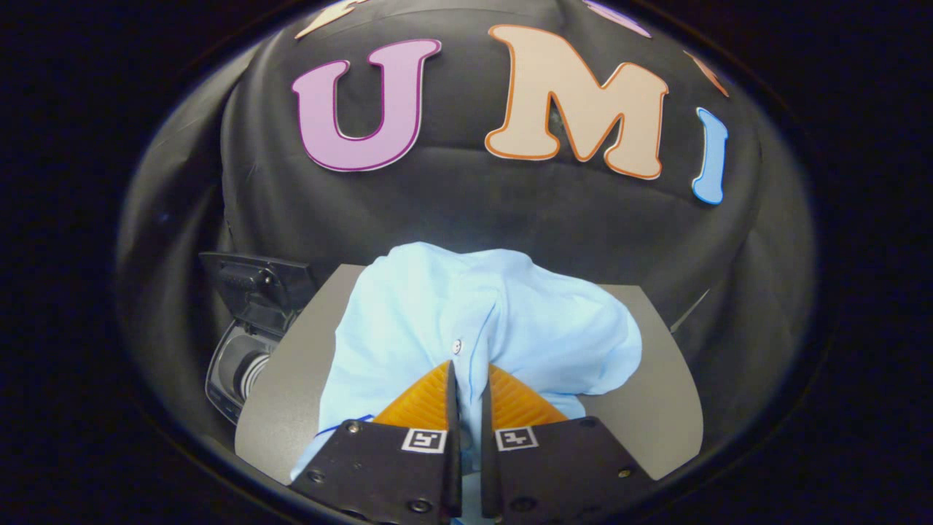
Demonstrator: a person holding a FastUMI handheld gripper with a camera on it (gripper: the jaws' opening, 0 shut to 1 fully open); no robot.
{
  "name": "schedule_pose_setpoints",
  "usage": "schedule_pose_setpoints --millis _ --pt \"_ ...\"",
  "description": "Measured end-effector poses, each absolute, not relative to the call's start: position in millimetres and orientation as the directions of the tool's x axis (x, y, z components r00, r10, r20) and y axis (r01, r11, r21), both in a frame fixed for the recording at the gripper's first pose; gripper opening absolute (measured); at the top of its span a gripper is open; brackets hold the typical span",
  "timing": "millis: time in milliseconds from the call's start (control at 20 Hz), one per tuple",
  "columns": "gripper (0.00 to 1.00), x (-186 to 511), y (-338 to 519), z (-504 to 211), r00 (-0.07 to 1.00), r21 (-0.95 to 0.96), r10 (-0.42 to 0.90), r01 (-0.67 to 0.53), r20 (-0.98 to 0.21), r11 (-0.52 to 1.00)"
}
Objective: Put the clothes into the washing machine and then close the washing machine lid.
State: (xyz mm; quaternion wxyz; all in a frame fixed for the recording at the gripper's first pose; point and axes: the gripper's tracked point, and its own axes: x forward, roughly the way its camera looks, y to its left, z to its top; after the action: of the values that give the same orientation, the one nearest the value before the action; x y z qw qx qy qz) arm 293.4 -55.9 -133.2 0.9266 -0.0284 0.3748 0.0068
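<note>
Both claw point(470, 375) fingers pinch shirt point(466, 313) (buttoned placket).

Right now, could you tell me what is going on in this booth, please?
A person's handheld gripper has its fingers nearly closed on a fold of the light blue shirt, pinching the fabric near a small button. The shirt is heaped on the grey table. The washing machine stands beside the table with its lid up, so the shirt has not yet gone in.
</note>
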Motion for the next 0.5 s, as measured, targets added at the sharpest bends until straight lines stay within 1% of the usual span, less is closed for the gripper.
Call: schedule_pose_setpoints --millis 500 --pt "0.11 294.1 -55.9 -133.6 0.719 -0.039 -0.003 -0.034 -0.695 0.999"
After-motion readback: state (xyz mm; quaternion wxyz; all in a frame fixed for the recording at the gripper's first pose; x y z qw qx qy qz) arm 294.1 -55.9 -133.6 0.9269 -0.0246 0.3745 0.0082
